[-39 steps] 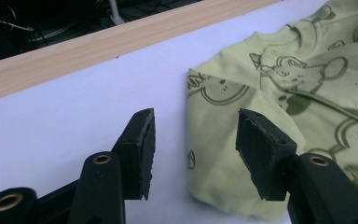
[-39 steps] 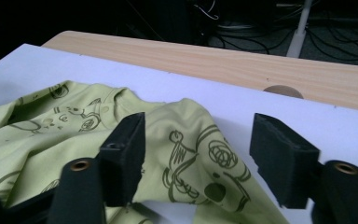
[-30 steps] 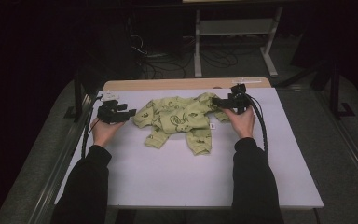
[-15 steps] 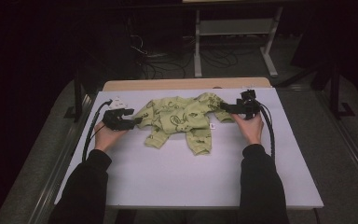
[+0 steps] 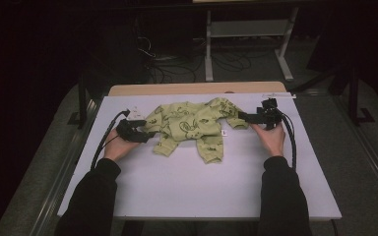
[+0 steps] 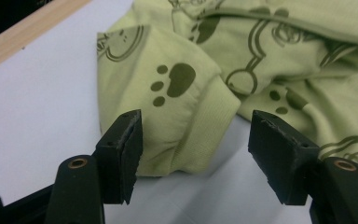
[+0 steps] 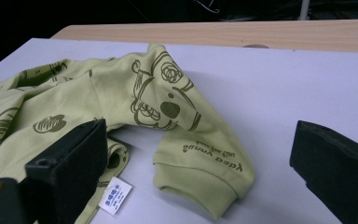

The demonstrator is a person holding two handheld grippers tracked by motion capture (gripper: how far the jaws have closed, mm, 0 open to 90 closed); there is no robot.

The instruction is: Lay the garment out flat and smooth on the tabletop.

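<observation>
Garment (image 5: 189, 123): a green printed baby suit, crumpled on the white surface (image 5: 187, 191), lying between the two grippers.

Left gripper (image 5: 145, 133): fingers (image 6: 121, 151) spread wide. One cuffed sleeve end (image 6: 177, 112) lies between them, its ribbed edge just ahead of the tips; in the left gripper view it touches neither finger. The sleeve's underside is hidden.

Right gripper (image 5: 243, 118): fingers (image 7: 70, 161) spread wide, holding nothing. The other sleeve cuff (image 7: 200, 179) lies between them, nearer the left-hand finger; its printed lettering is upside down and hard to read. A white label (image 7: 115, 195) sits just beside that finger, text too small to read.
</observation>
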